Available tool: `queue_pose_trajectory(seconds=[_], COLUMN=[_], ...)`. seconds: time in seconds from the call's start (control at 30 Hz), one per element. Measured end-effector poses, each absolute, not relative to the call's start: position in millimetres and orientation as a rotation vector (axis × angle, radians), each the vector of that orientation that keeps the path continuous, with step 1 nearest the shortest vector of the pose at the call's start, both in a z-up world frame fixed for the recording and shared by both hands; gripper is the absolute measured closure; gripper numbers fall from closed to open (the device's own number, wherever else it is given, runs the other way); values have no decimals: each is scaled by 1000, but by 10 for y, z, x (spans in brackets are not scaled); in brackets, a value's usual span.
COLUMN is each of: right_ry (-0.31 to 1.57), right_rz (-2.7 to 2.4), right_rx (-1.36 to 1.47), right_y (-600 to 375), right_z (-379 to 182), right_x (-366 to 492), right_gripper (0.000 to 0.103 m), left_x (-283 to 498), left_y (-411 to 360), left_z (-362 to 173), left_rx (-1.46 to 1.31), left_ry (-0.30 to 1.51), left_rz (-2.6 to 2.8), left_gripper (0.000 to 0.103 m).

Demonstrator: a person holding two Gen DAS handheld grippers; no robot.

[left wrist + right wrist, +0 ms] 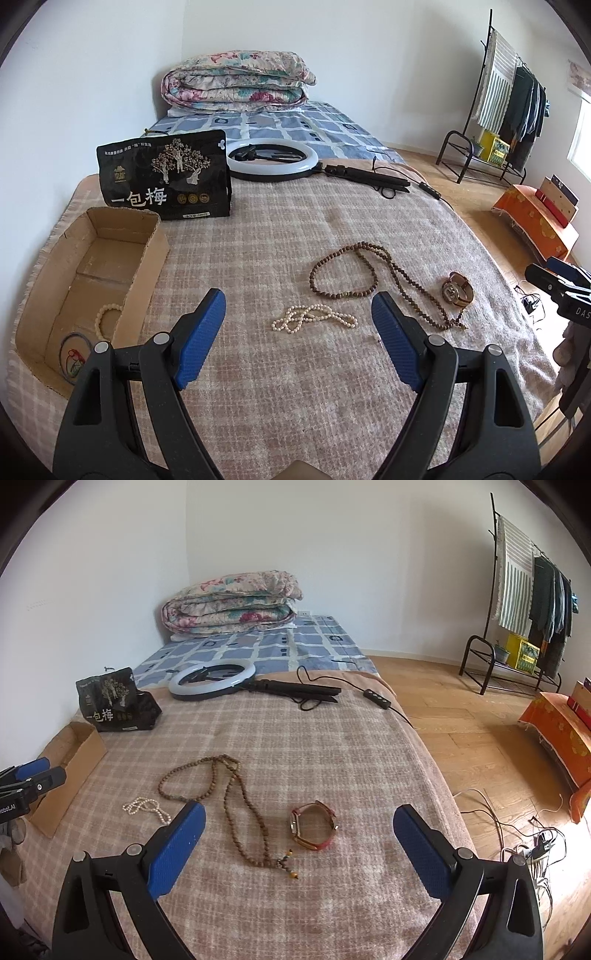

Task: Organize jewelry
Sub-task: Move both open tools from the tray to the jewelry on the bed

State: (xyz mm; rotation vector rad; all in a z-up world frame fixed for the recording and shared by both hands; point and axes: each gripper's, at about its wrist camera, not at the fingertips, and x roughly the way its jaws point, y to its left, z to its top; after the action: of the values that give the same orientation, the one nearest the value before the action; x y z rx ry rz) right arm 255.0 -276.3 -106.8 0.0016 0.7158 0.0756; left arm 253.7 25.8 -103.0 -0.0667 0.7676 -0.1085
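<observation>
On the plaid blanket lie a white pearl necklace, a long brown bead necklace and a wristwatch with a reddish-brown strap. My left gripper hovers open just short of the pearl necklace, nothing between its blue pads. My right gripper is open too, with the watch and the bead necklace's tail lying beyond its fingers. A cardboard box at the left holds a pale bead bracelet and a round pendant.
A black snack bag stands behind the box. A ring light with its folded stand and cable lies further back. A folded quilt sits at the head of the bed. Right of the bed: wooden floor, loose cables, clothes rack.
</observation>
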Motion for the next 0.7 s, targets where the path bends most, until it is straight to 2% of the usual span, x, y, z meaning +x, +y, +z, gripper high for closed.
queue_pose_trajectory(seconds=[0.5, 0.7], right_ry=[864, 935], right_rz=[45, 65], right_rx=[159, 152], right_y=[-3272, -3305], right_z=[-1555, -1761], right_x=[2990, 3137], right_gripper=[0, 5], left_x=[2795, 2908], left_y=[321, 289], left_z=[-1470, -1744], left_rx=[-75, -48], left_ry=[851, 888], left_rz=[-102, -112], left_gripper=[20, 19])
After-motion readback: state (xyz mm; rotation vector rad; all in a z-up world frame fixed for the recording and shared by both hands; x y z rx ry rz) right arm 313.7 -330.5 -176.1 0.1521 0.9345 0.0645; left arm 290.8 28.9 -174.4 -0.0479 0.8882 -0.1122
